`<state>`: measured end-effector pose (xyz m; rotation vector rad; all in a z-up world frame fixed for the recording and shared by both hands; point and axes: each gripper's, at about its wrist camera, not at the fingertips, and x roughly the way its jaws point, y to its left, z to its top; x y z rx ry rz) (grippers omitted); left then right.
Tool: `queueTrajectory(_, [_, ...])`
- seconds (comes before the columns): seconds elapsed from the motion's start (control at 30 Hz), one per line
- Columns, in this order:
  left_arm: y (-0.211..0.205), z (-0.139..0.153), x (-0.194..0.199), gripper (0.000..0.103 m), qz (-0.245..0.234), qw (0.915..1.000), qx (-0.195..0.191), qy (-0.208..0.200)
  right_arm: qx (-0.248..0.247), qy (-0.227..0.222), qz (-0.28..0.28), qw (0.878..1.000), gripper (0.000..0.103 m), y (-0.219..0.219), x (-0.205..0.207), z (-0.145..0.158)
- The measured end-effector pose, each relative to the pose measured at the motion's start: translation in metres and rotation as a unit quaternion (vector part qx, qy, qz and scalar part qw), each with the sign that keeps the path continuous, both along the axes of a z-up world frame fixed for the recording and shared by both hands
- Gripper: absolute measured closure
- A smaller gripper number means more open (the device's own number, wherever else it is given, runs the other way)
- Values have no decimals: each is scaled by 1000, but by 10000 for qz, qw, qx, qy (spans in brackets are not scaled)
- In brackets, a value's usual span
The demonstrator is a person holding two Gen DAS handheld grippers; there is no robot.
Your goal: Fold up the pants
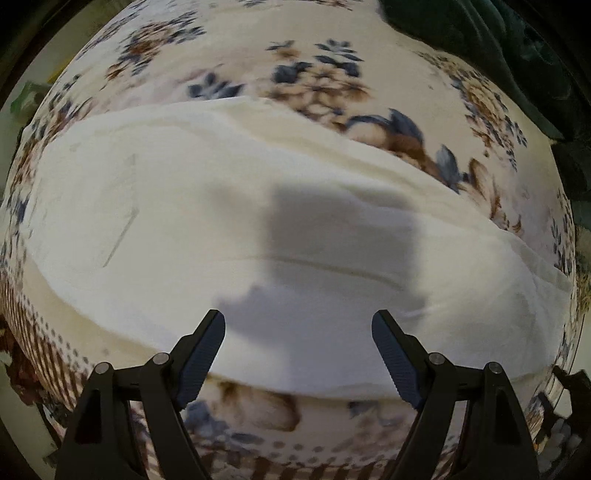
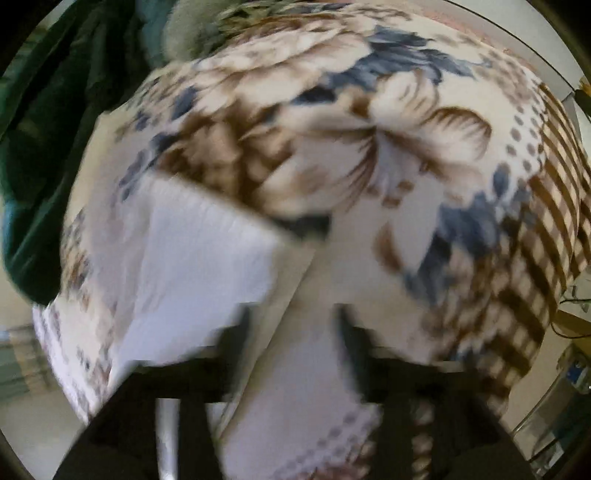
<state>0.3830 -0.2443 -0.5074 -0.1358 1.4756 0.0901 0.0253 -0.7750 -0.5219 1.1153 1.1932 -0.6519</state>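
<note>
The white pants [image 1: 229, 221] lie flat across a floral blanket [image 1: 314, 85], stretched from left to right. My left gripper [image 1: 298, 325] hovers open above their near edge, holding nothing. In the right wrist view the picture is blurred; one end of the white pants [image 2: 192, 251] lies on the blanket at the left. My right gripper [image 2: 291, 325] is above the blanket just right of that end, its fingers apart and empty.
The floral blanket [image 2: 388, 147] covers a bed with a striped border [image 2: 546, 206] at its edge. A dark green cloth [image 1: 480, 33] is heaped at the far side, also in the right wrist view [image 2: 55, 122]. Floor and furniture show beyond the bed edge.
</note>
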Motion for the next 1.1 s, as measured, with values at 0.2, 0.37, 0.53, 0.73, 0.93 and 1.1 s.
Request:
queueTrajectory(0.2, [91,13,-29,22,873,9961,-102,78,736,14,1355,9880,30,130,53,2])
queueTrajectory(0.37, [211,24,-45,22,1958,9805,61,-126,1390,33,1922,9715,30,257,85,-24])
queueTrajectory(0.53, [314,7,-40,22,2828,9583,-234,-326,1802,155,1522,9717,38,343,102,-50])
queueTrajectory(0.73, [371,-24,-27,87,3358,9369,-837,-490,1112,633,1219,9843,103,388,108,-54])
queueTrajectory(0.93, [416,-22,-51,101,3543,9316,-572,-571,603,1336,1586,9764,103,402,90,-51])
queueTrajectory(1.1, [425,-8,-46,100,3050,9506,-394,-412,634,1335,2621,9537,101,423,120,-40])
